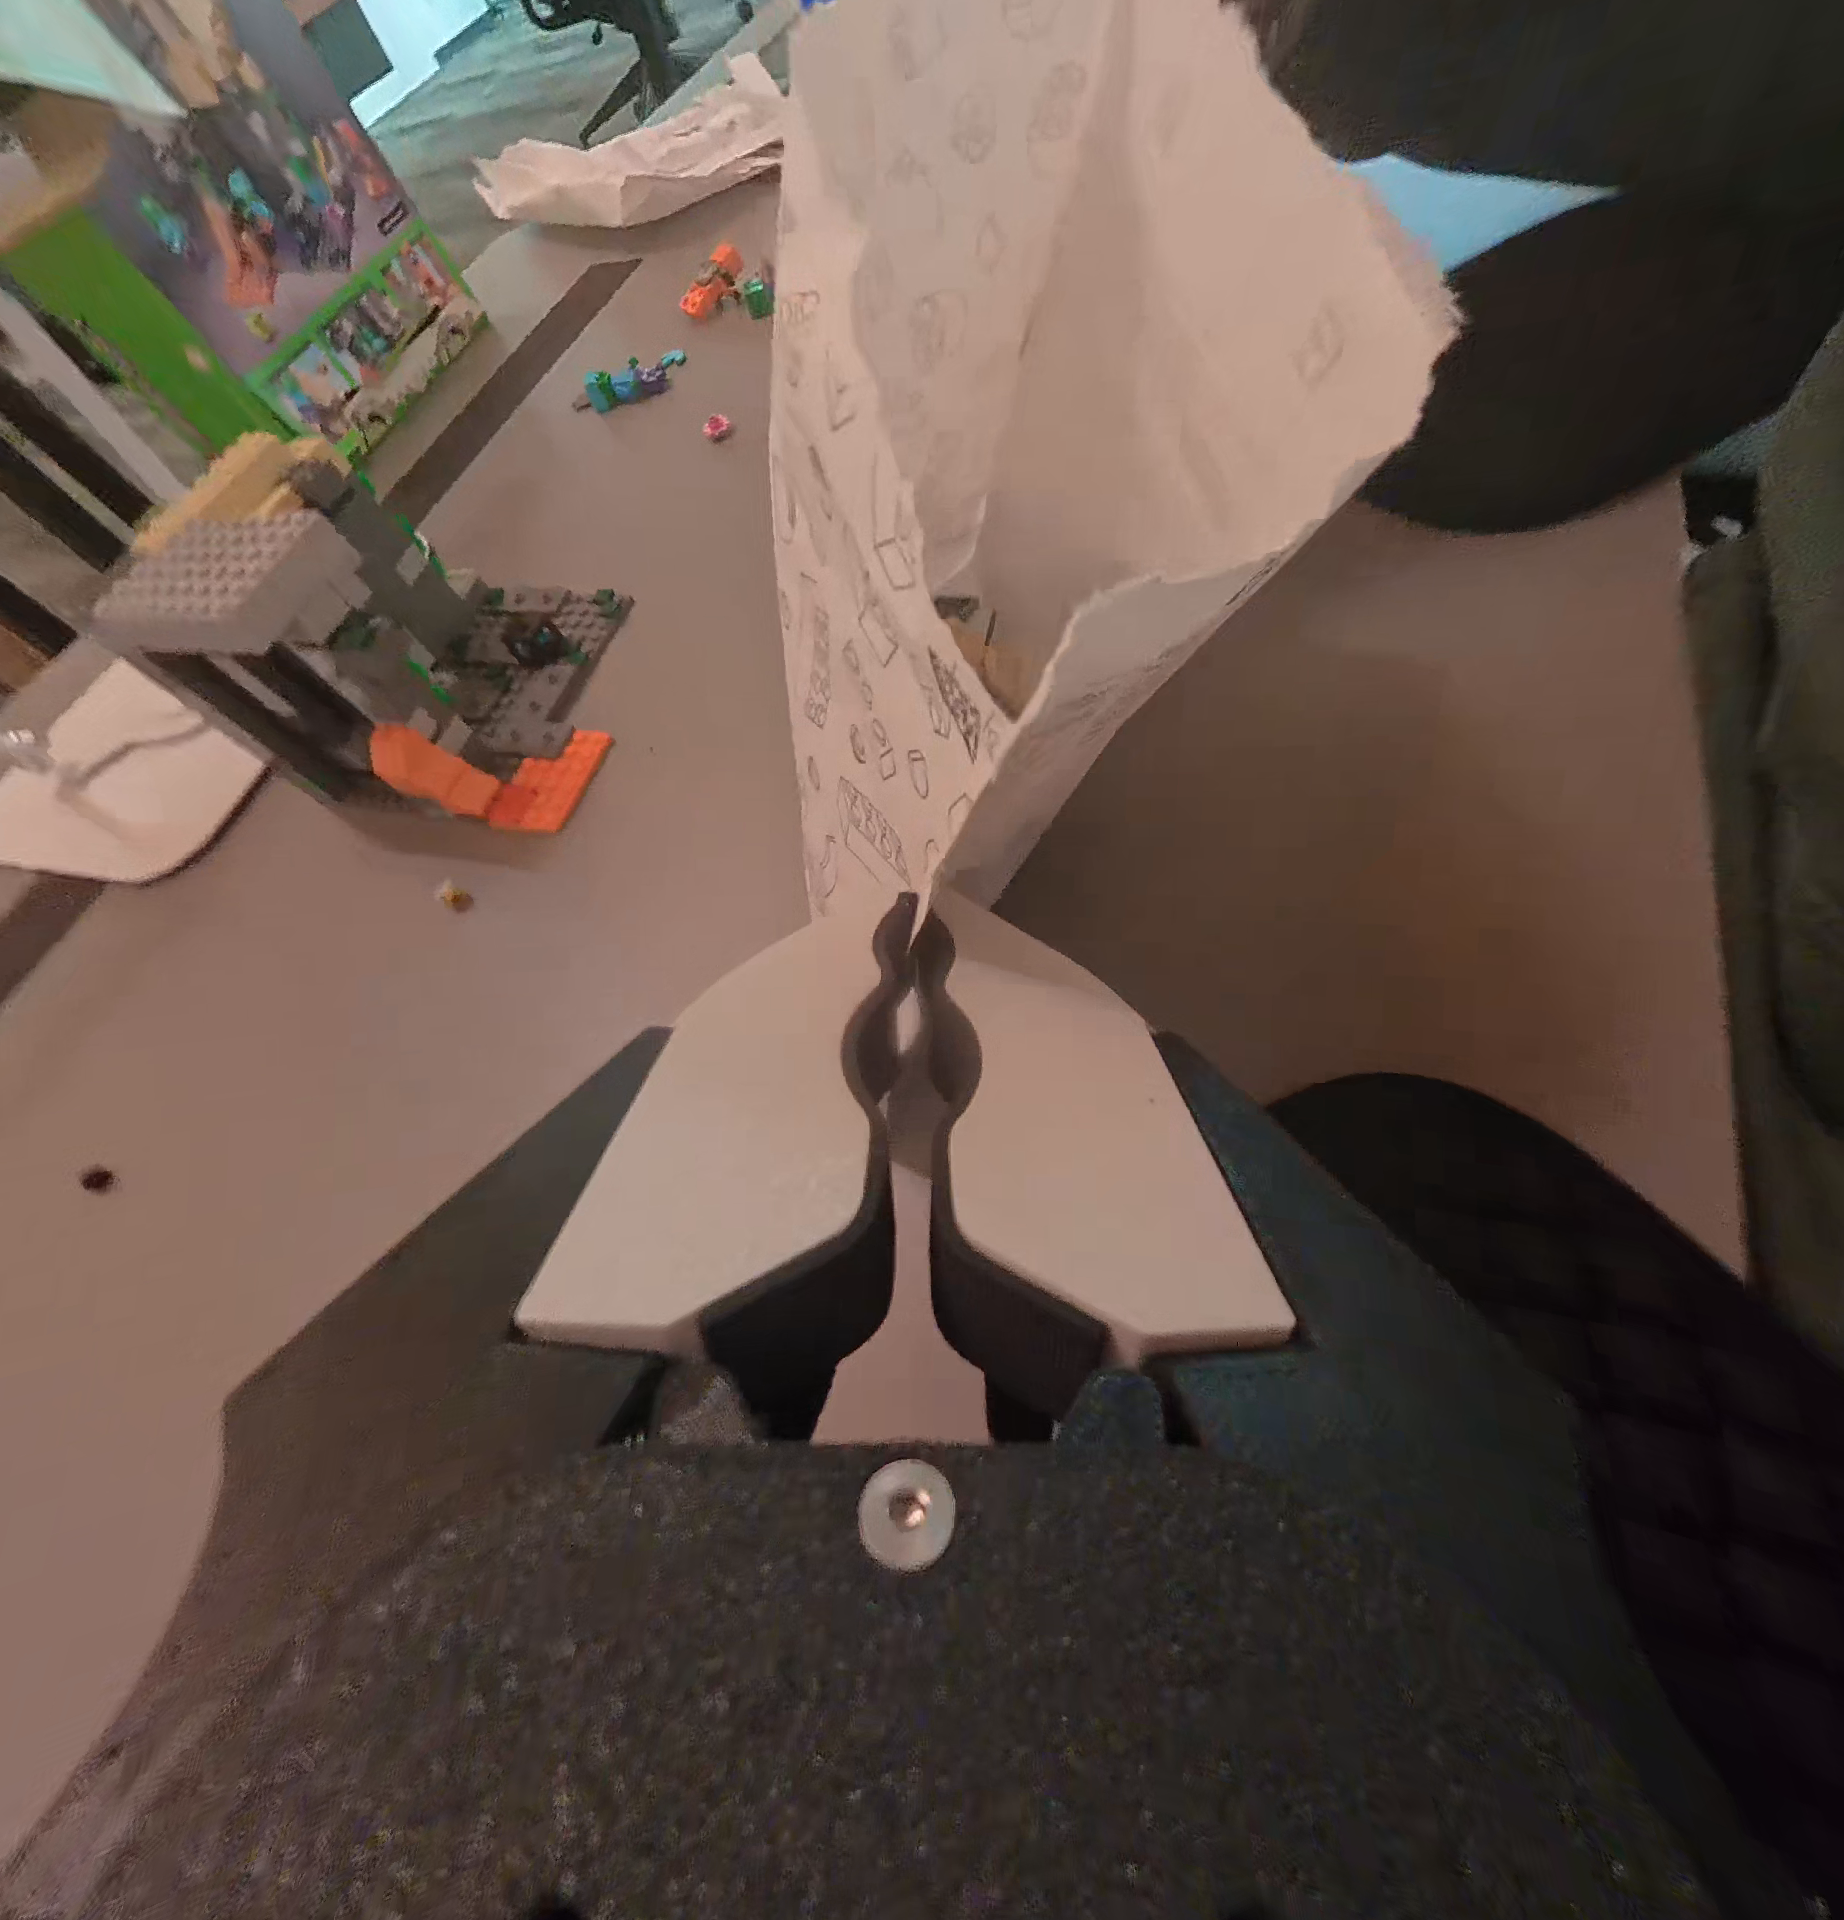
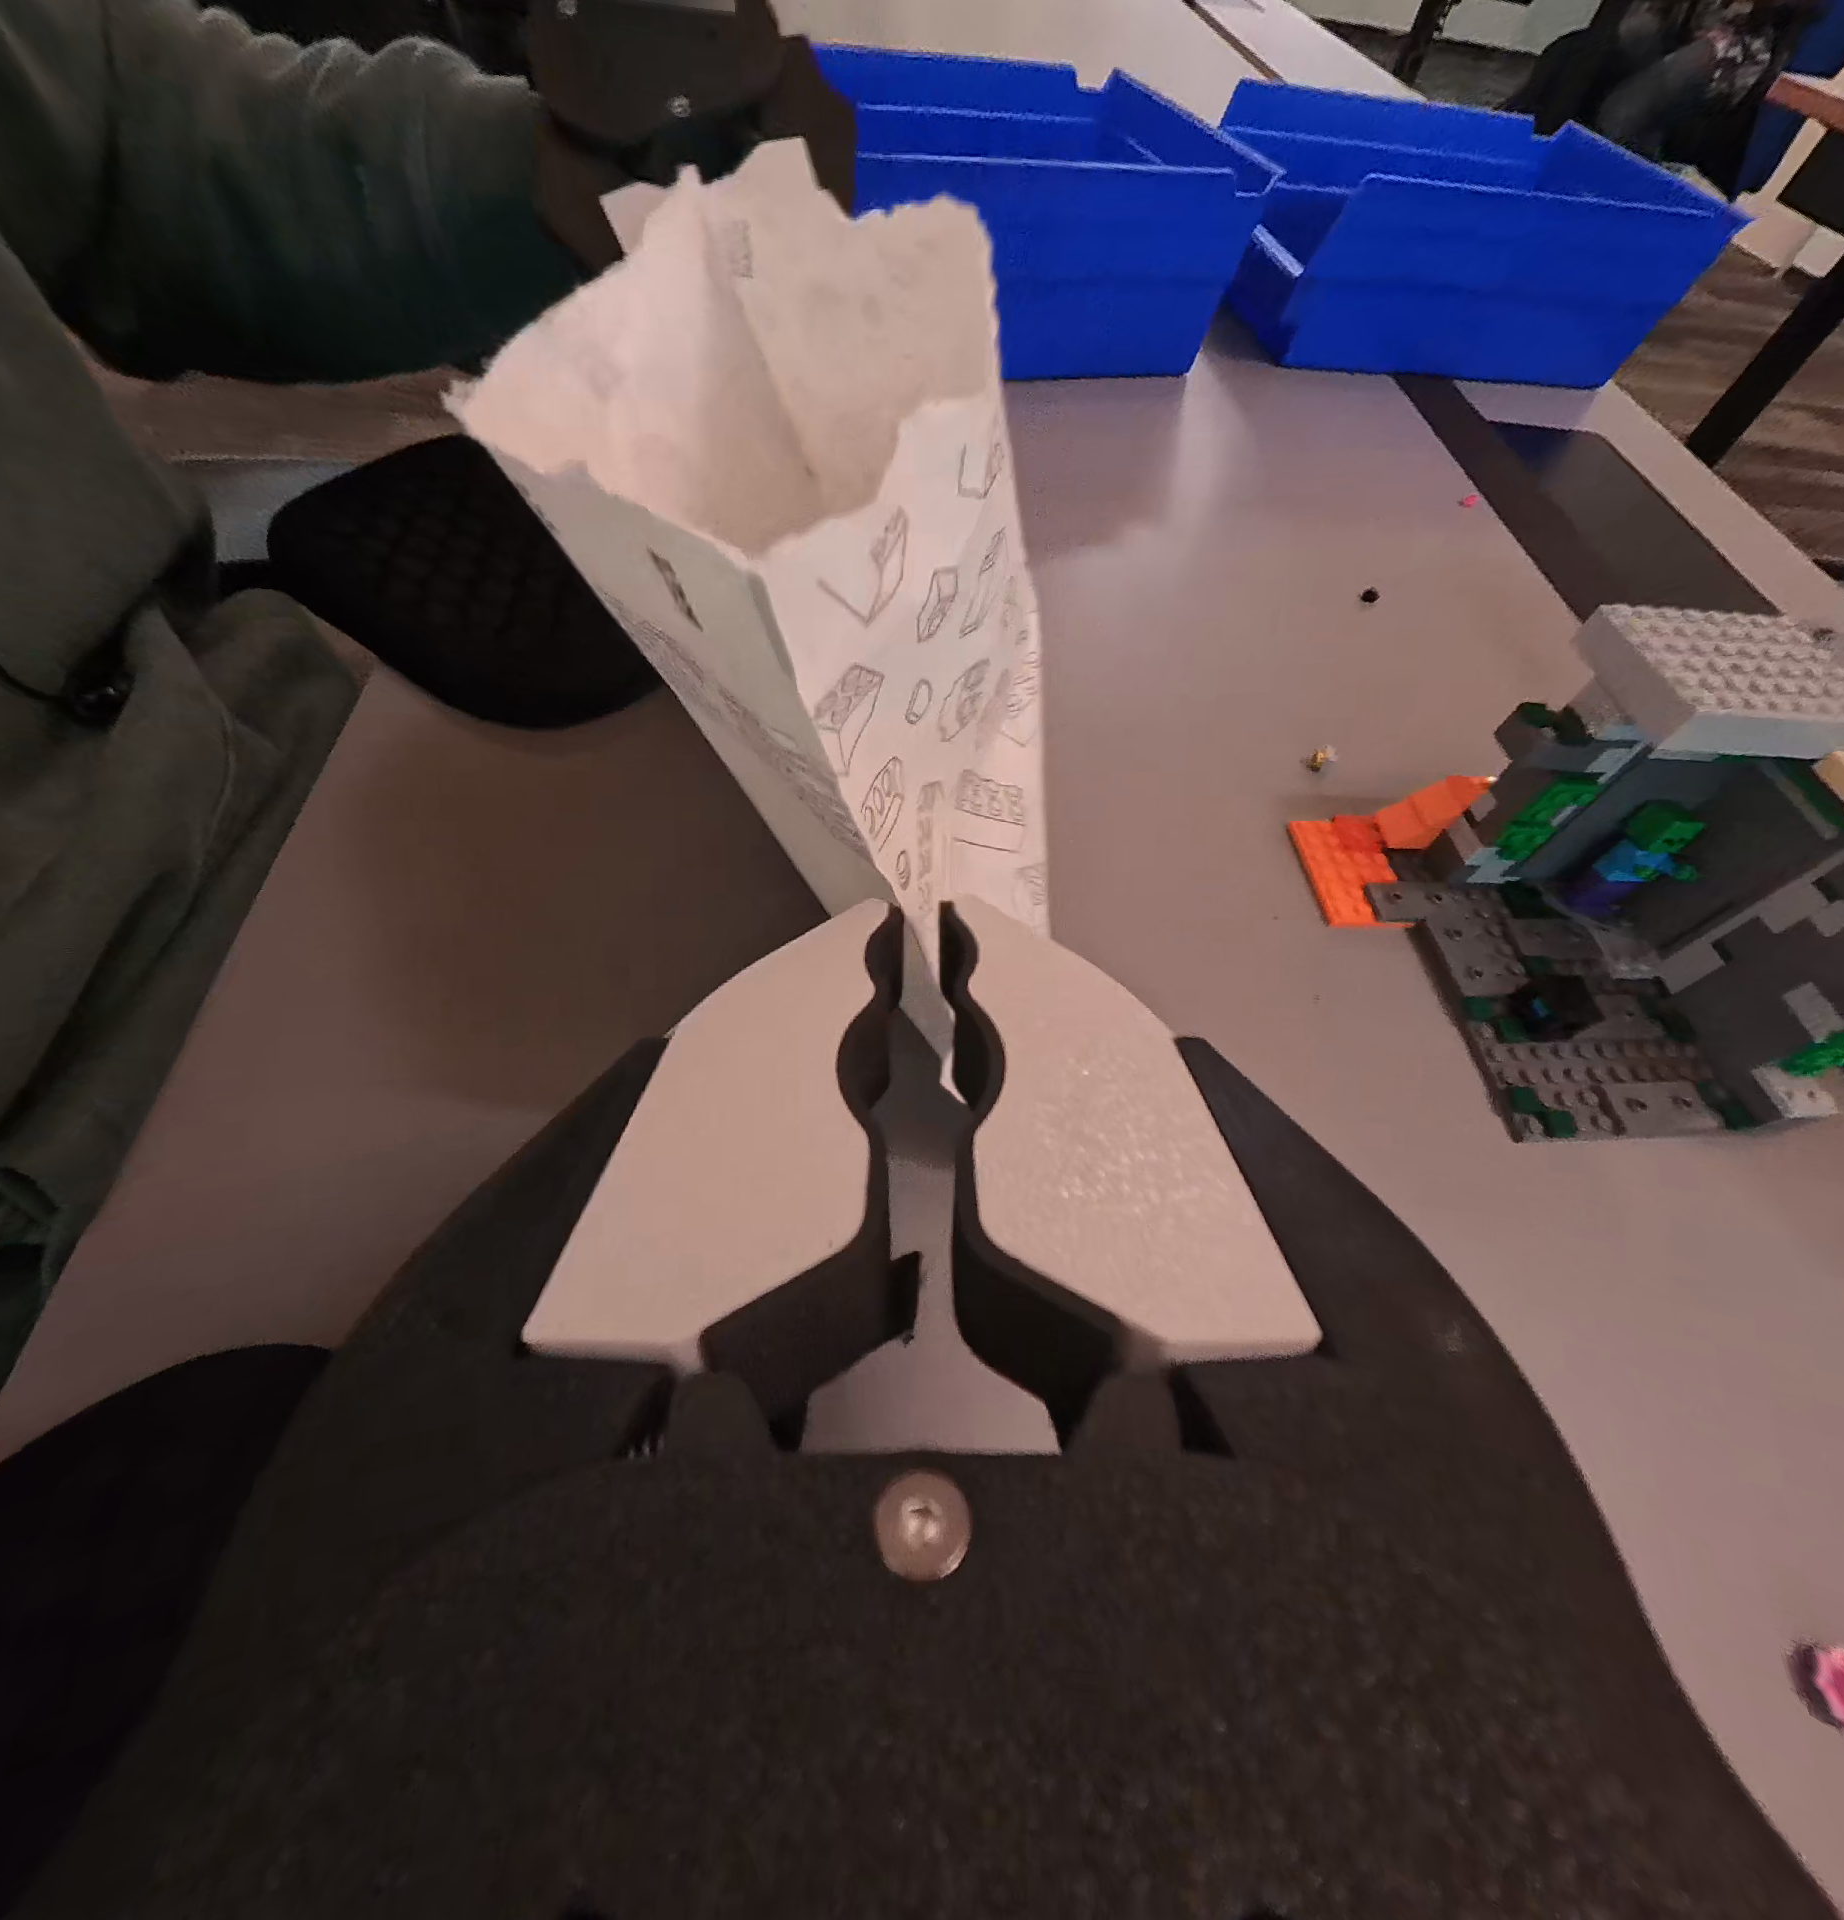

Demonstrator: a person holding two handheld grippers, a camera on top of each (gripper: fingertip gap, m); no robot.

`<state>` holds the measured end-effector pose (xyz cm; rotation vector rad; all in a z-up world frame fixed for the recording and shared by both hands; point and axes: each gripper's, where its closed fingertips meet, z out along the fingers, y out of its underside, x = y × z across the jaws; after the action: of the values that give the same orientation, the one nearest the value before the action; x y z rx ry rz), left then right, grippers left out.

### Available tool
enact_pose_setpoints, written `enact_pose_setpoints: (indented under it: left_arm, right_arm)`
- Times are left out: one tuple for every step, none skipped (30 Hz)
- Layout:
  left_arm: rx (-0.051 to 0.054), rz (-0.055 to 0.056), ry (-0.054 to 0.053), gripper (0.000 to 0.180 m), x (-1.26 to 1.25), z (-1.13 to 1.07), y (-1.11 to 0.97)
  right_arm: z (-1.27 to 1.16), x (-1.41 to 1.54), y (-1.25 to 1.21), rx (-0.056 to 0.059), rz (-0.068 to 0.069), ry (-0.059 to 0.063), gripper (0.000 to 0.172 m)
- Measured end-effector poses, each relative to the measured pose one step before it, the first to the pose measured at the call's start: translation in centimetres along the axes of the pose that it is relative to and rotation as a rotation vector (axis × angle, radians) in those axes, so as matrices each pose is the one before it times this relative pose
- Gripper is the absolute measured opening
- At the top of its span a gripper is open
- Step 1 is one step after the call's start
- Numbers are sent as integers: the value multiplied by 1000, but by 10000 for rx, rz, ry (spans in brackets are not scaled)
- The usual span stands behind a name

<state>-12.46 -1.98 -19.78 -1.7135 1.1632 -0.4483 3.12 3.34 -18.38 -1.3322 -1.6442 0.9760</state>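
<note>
Where the black fingers of the left gripper meet, they are closed tight on the torn rim of a white paper bag, with no gap showing at the tips.

- Bag, left view: rises away from the fingertips, mouth ragged and gaping. A few small pieces show inside, just beyond the tips. Pinching it by the rim probably keeps the mouth open.
- Right gripper: fingers slightly apart. The bag's lower corner stands in the slot between them, and the slot looks wider than the paper, so this counts as not gripping. The bag leans away from these tips, above the bench.
- Markings on the bag: line drawings of toy bricks all over, and a panel of small print down one side. The print is noted but not read out.
- Toy-brick model, right of the right fingers: grey studded plates, orange plates at the near corner, green parts, and a small green figure.
- Loose pieces left of the bag in the left view: a tiny yellowish bit, a teal and purple figure, an orange and green cluster, and a pink piece.
- Far beyond the left fingertips: a crumpled, torn paper bag and a green-edged picture box, printed and stood upright.
- Far beyond the right fingertips: two blue plastic bins side by side. At far left is a person's grey-green sleeve.
</note>
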Motion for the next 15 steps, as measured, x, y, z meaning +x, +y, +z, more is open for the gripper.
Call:
enact_pose_setpoints:
  left_arm:
    - [74,-303,26,0,151,-637,65]
    - [66,-274,-12,0,74,-682,111]
    - [16,-296,-27,0,5,-670,223]
    - [-21,-353,-105,0,-159,-655,270]
    - [-19,-346,-116,0,-211,-618,268]
    - [1,-345,-72,0,-187,-563,248]
    - [29,-302,28,0,-75,-468,195]
    - [92,-184,-56,0,-202,-365,118]
    - [132,-97,-215,0,-433,-236,64]
    - [109,-138,-110,0,-334,-129,55]
    - [87,-187,81,0,-88,-46,9]
    - [127,-90,58,0,-85,6,-69]
    - [78,45,15,0,-104,53,-27]
    - [34,105,27,0,-78,112,-5]
    - [20,57,-3,0,-148,109,-44]
  right_arm:
    - [-128,415,-492,54,87,15,8]
    - [-165,379,-729,137,132,-71,7]
    - [-91,394,-874,154,188,-107,7]
    - [67,608,-847,62,186,13,7]
    - [271,912,-659,-90,139,201,7]
    - [494,928,-451,-216,65,225,8]
    - [694,678,-330,-248,18,93,9]
    - [854,382,-290,-206,-10,-35,12]
    - [966,29,-259,-119,-12,-212,16]
    - [1016,-363,-141,-98,24,-421,23]
    - [981,-553,53,-145,63,-512,29]
    - [927,-540,210,-147,6,-475,38]
    - [874,-350,232,-70,-49,-291,44]
    - [791,-251,112,60,-71,-178,45]
    - [647,-353,114,59,-18,-232,42]
